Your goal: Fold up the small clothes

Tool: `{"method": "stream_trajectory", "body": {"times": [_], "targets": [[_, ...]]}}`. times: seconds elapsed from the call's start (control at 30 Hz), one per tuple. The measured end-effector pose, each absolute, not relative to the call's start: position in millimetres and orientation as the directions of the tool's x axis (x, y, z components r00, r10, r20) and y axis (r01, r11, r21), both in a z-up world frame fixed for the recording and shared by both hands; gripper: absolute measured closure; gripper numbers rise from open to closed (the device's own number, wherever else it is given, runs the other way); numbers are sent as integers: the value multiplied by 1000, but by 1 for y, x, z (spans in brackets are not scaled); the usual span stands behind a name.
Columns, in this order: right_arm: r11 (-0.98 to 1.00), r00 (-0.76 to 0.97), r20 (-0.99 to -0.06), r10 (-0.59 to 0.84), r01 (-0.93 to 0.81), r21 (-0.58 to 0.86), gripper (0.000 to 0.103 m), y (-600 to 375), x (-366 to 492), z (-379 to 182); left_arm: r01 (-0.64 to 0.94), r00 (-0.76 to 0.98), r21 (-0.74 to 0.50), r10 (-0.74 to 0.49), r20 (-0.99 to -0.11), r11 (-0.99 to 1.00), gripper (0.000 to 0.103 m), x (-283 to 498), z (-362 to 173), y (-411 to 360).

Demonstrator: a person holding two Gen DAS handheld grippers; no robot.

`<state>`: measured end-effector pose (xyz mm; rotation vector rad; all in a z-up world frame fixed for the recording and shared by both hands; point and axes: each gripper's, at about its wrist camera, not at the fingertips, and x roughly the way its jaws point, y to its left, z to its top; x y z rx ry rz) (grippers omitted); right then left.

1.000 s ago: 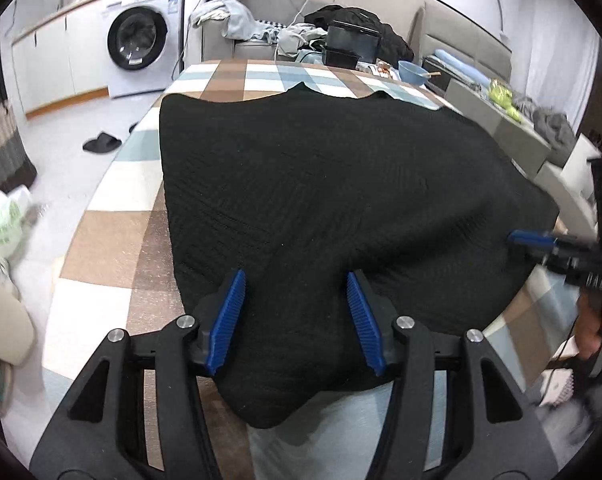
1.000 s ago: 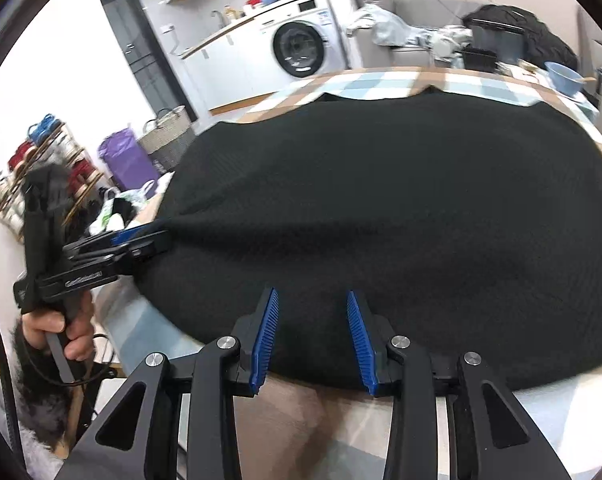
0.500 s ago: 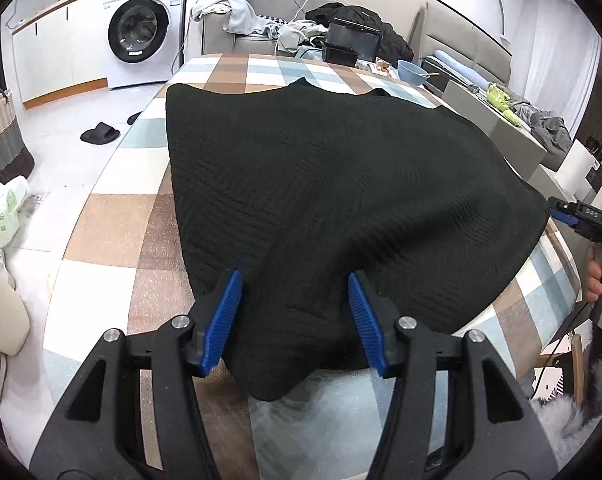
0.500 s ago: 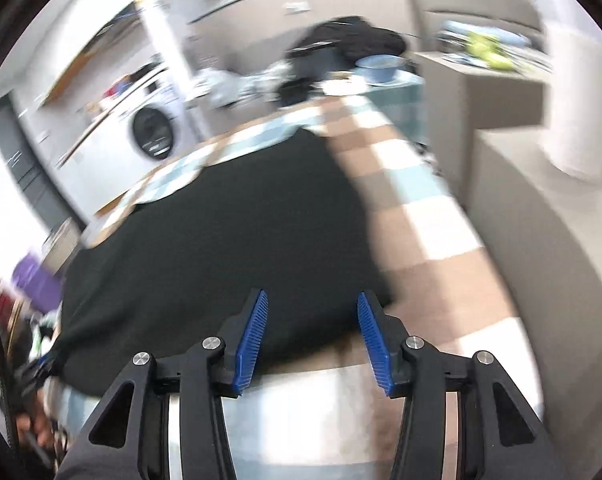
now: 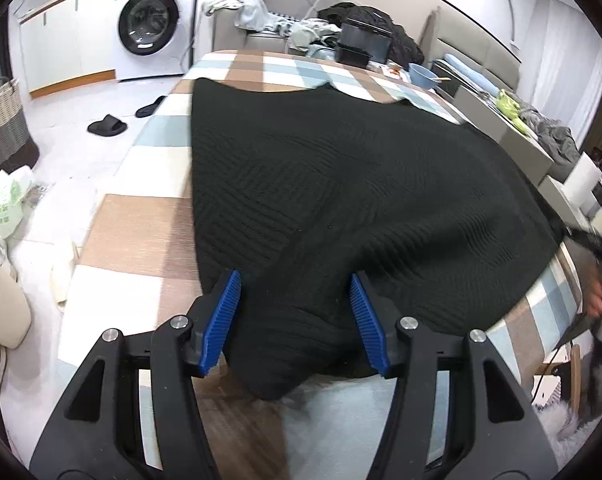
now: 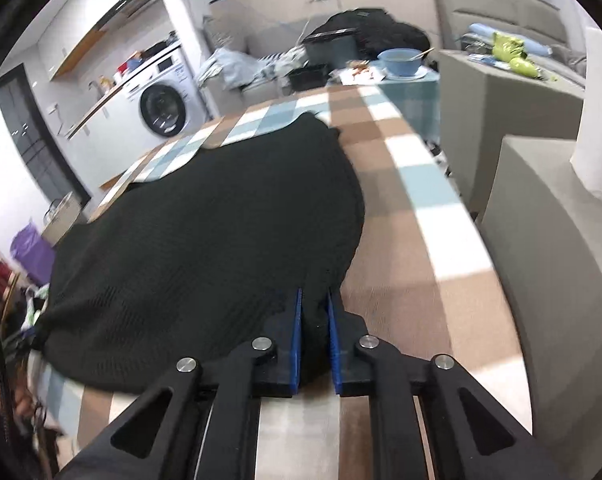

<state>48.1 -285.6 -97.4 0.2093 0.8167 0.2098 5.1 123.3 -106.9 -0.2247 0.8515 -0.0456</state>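
Change, right: we are seeing the right gripper (image 6: 313, 334), wide open and clear of the cloth half a second ago, now pinching the near right corner of the black knit garment (image 6: 221, 240).
Change, left: the left gripper (image 5: 295, 320) is staying spread, its blue pads (image 5: 223, 320) straddling the near left corner without clamping it.
Meaning: we are judging one corner secured and the other pending; the fold is not yet begun.
Garment: lying spread flat across the checked tablecloth (image 5: 141, 236), near corners overhanging the edge.
Pose, right: low, nearly level, aimed far along the table's right side.
Pose, left: angled down over its corner.
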Motion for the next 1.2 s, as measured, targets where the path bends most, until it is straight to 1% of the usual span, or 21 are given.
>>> {"method": "stream_trajectory", "body": {"times": [0.07,0.13,0.2,0.3,0.43,0.47,0.5,0.57,0.63,0.77,0.8,0.83,0.87,0.9,1.03,1.13,1.17,1.2], "targets": [[948,638,-708,304,-124,294,93,-286,31,-97,-63,658,-235,-137,-741,970,49,6,-107,131],[946,610,-726,317,-145,291,93,-283,19,-99,-73,663,-237,-131,-737,969,49,5,-104,134],[949,580,-751,315,-167,269,87,-279,14,-100,-77,672,-250,-134,-728,965,49,4,-100,136],[933,579,-734,355,-162,322,82,-285,18,-101,-84,692,-277,-144,-707,957,49,3,-94,138],[924,614,-706,353,-109,368,81,-294,33,-102,-88,709,-293,-147,-690,952,49,4,-88,138],[926,615,-713,337,-81,368,82,-294,37,-105,-89,708,-293,-146,-691,952,49,5,-88,136],[927,615,-715,333,-75,367,89,-293,39,-107,-93,708,-294,-144,-692,951,49,7,-87,135],[931,623,-709,331,-91,355,93,-289,34,-107,-94,706,-293,-143,-693,952,49,8,-86,132],[943,618,-719,316,-123,309,95,-284,25,-104,-89,711,-274,-131,-691,958,49,8,-83,128],[946,618,-720,317,-151,287,94,-283,14,-99,-76,703,-241,-119,-701,968,49,18,-88,121],[943,628,-708,322,-150,296,89,-284,14,-96,-78,693,-228,-112,-712,970,49,20,-91,119],[935,635,-695,336,-140,325,87,-288,16,-93,-78,681,-216,-106,-725,973,49,23,-95,117],[926,643,-682,349,-126,355,80,-292,18,-91,-80,668,-202,-98,-737,976,47,25,-100,116],[923,653,-673,348,-113,368,76,-295,21,-91,-83,656,-187,-88,-749,979,46,27,-103,115],[939,675,-682,283,-49,341,76,-298,30,-89,-67,630,-179,-97,-771,982,44,28,-109,117],[940,691,-664,284,-63,336,75,-295,29,-83,-73,640,-209,-115,-759,975,44,25,-101,121],[942,704,-653,279,-68,329,71,-294,28,-79,-75,658,-220,-118,-744,973,44,25,-98,123],[944,718,-640,274,-75,321,61,-293,27,-76,-80,668,-221,-113,-735,972,44,26,-96,124]]}}
